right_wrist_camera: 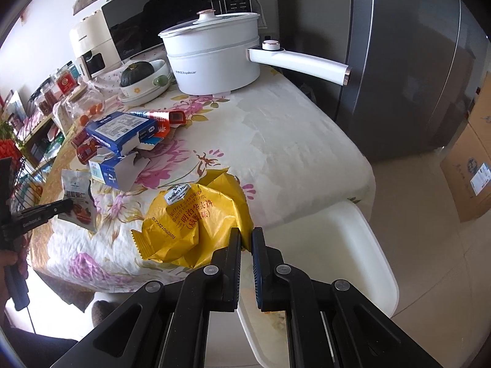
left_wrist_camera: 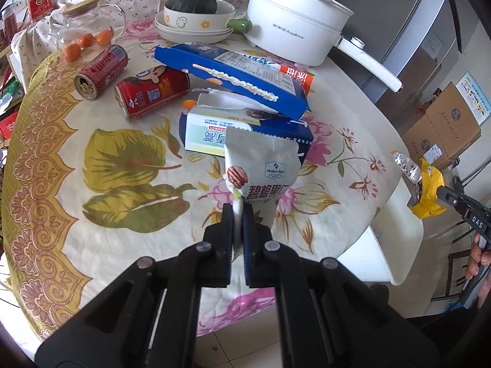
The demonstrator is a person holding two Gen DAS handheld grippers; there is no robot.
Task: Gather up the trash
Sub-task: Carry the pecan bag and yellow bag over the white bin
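**Both grippers carrying wrappers toward the bin**

The left gripper (left_wrist_camera: 237, 211) is clamping the bottom edge of the grey pecan pouch (left_wrist_camera: 264, 168), which is hanging clear above the tablecloth (left_wrist_camera: 129, 153). The right gripper (right_wrist_camera: 246, 236) is pinching a corner of the crumpled yellow waffle wrapper (right_wrist_camera: 196, 224), holding it over the table edge beside the white bin (right_wrist_camera: 362, 245).

Judgement: both grips are thin-edge pinches, so keeping the jaws tight and moving smoothly is advisable; release only once each wrapper is hanging inside the bin rim.

Trash is remaining on the table: two red cans (left_wrist_camera: 129, 76), a long blue box (left_wrist_camera: 239, 76) lying across an opened white-and-blue carton (left_wrist_camera: 214, 128).

The floral cloth is wrinkling slightly. A white electric pot (left_wrist_camera: 294, 30), a bowl holding a squash (left_wrist_camera: 196, 12) and a grey fridge (right_wrist_camera: 399, 61) are standing behind.
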